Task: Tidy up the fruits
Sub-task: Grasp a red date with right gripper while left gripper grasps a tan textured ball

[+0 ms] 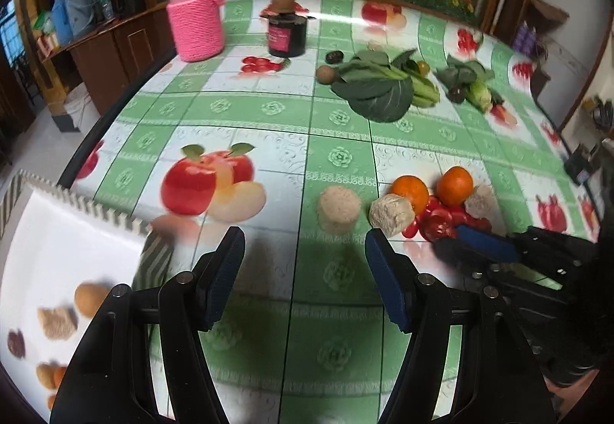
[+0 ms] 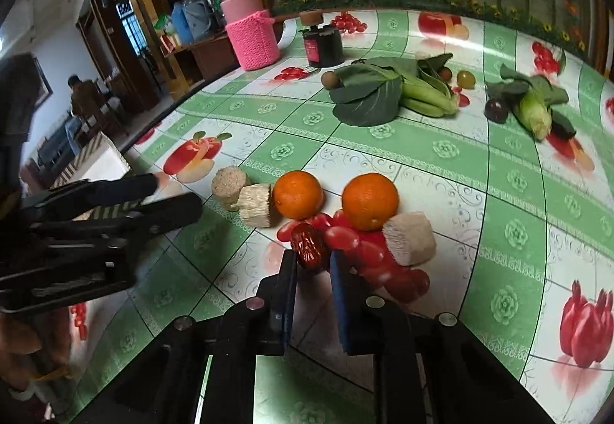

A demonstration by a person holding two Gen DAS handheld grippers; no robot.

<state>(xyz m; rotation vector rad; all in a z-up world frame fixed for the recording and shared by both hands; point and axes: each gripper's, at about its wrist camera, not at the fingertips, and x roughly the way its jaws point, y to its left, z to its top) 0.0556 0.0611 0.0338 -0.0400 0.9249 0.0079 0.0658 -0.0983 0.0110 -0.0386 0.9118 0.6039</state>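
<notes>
My right gripper (image 2: 312,263) is shut on a wrinkled red date (image 2: 307,245), held just above the table in front of two oranges (image 2: 298,193) (image 2: 370,200). Beige cut chunks (image 2: 408,239) (image 2: 256,208) (image 2: 229,183) lie beside them. In the left wrist view my left gripper (image 1: 305,245) is open and empty, just short of a beige chunk (image 1: 339,208); the oranges (image 1: 410,193) (image 1: 455,185) and the right gripper (image 1: 483,238) lie to its right. A white tray (image 1: 57,232) with a striped rim at the left holds several small fruits (image 1: 90,299).
At the far side lie leafy greens (image 1: 378,84), a corn cob (image 1: 479,94), a kiwi (image 1: 326,74), dark round fruits (image 2: 495,110), a dark jar (image 1: 288,30) and a pink-wrapped glass jar (image 1: 195,7). The table edge curves along the left, next to wooden cabinets.
</notes>
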